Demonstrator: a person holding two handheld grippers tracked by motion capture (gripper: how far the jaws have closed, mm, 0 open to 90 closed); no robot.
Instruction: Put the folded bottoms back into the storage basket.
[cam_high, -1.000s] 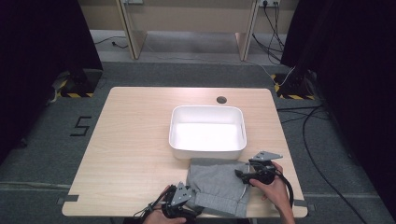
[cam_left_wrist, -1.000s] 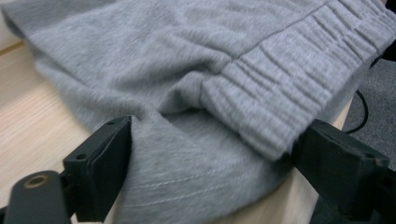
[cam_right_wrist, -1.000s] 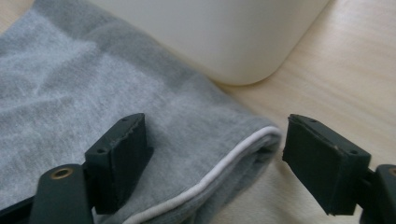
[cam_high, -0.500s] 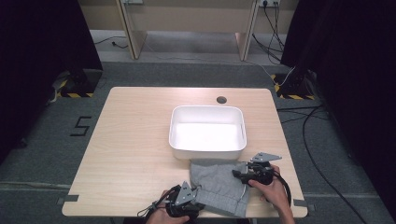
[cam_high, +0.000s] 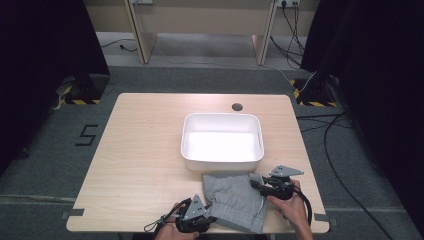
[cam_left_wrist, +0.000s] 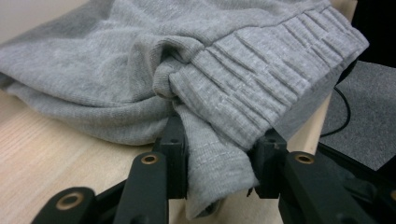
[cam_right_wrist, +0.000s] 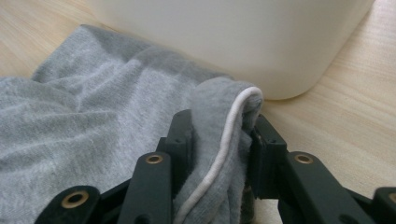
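High view. A light wooden rectangular table (cam_high: 140, 165) carries a white rectangular plastic tub (cam_high: 222, 141) slightly right of centre. A grey knitted garment with a ribbed waistband (cam_high: 234, 199) lies folded on the tabletop at 6 o'clock from the tub, its far edge just beside the tub's near wall. The left gripper (cam_high: 207, 214) sits at 8 o'clock of the garment, at its near-left corner. The right gripper (cam_high: 258, 182) sits at 2 o'clock of the garment, at its far-right corner, held in the person's right hand (cam_high: 290, 207). Both sets of jaws have just been closing, with cloth between them.

Left gripper view. The two black jaws rise from the bottom edge and pinch a fold of the garment (cam_left_wrist: 215, 154) between them. The ribbed waistband (cam_left_wrist: 261, 79) runs from the pinched fold toward 2 o'clock. The remainder of the cloth spreads toward 10 o'clock and rests on the tabletop (cam_left_wrist: 42, 149).

Right gripper view. The jaws are pressed onto a bunched edge of the garment (cam_right_wrist: 210, 135). A white drawstring cord (cam_right_wrist: 224, 140) runs along that edge, from the jaws up over the fold. The tub (cam_right_wrist: 233, 37) stands at 12 o'clock, close behind the fold. Bare tabletop (cam_right_wrist: 336, 116) lies at 3 o'clock; the rest of the garment spreads toward 9 o'clock.
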